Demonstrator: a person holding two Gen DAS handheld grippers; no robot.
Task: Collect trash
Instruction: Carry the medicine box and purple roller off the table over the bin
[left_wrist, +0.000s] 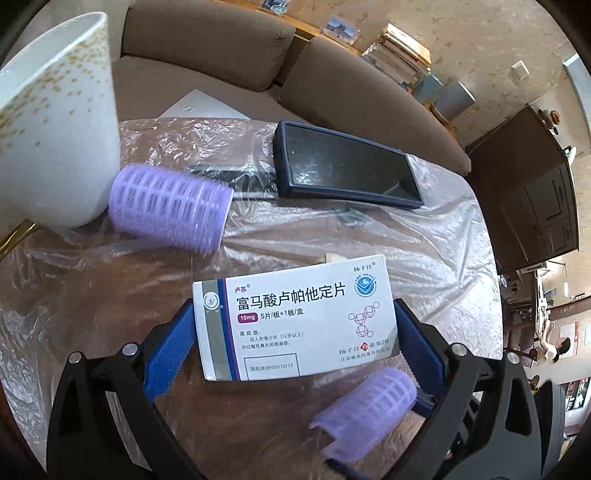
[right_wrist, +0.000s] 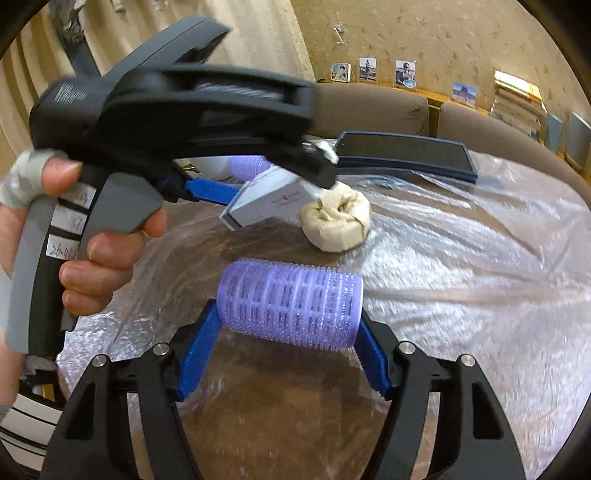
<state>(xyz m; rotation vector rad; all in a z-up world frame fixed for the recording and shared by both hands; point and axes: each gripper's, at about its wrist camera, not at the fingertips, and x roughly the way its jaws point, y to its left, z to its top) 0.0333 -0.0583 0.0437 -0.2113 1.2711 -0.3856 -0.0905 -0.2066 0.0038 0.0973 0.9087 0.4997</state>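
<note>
Plastic sheeting covers the brown table, with a brown sofa behind it. The left gripper is clamped on a white medicine box, its blue pads pressing the box's two short ends. A purple hair roller is pinched end to end in the right gripper. Beyond the box lie a second roller, a white cup touching it, and a dark phone farther back. A crumpled paper wad sits on the sheeting just behind the box. The box looks light and thin-walled, so it would crush under a hard squeeze; the short ends are the stiffest hold. The roller is light, springy and bristly, unlikely to slip. The wad is soft and takes any grip. Both grippers tilt downward, and a hand wraps the left handle.
</note>
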